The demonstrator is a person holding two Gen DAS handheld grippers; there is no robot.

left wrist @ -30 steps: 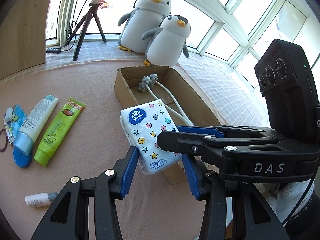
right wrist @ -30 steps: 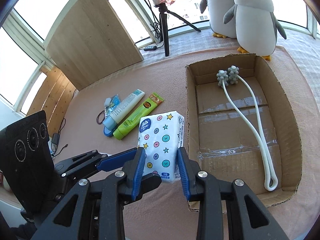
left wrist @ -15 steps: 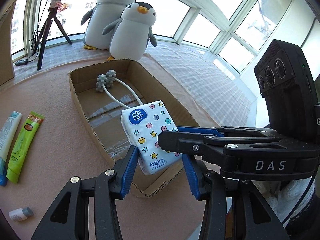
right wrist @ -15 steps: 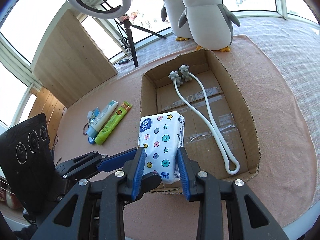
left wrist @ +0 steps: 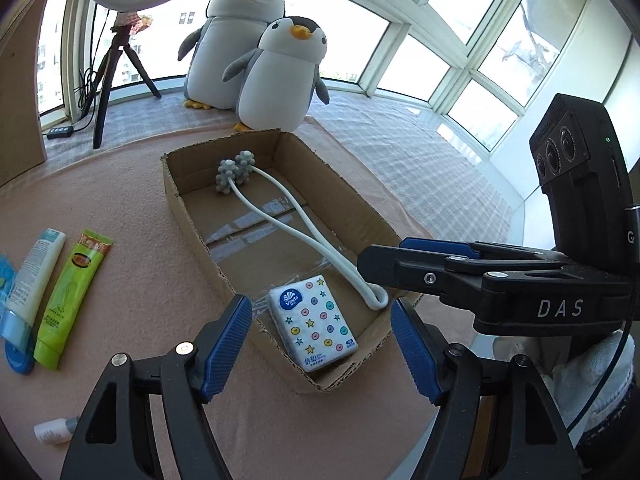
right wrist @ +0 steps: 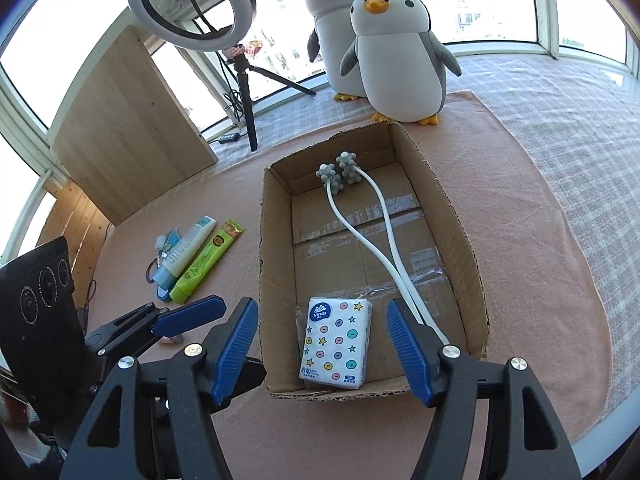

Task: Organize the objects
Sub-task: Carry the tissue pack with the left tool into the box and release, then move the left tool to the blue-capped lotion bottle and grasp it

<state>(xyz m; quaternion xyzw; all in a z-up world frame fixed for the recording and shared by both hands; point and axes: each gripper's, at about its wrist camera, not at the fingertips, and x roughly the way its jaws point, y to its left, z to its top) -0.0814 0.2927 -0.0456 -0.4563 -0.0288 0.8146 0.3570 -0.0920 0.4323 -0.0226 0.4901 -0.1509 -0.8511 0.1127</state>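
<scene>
Tissue pack (right wrist: 336,346) now lies released in the box (right wrist: 276,280); both jaws spread, seemingly clear of it

tissue pack (right wrist: 336,347): white wrap between the right claw's pads, dotted with pastel circles and small stars, blue round logo at its far corner
cardboard box (right wrist: 276,264): plain brown, strips of clear tape across the floor
massager (right wrist: 360,224): white looped stems beyond the pack, grey knobbly balls at the far end
tubes left of the claw: one white with a pale blue cap (right wrist: 186,250), one lime green with an orange end (right wrist: 208,260)
mat (right wrist: 540,260): salmon pink
penguin toys (right wrist: 396,56): grey and white, black heads, orange beaks
finger pads (right wrist: 236,346): ribbed blue on black frames
</scene>
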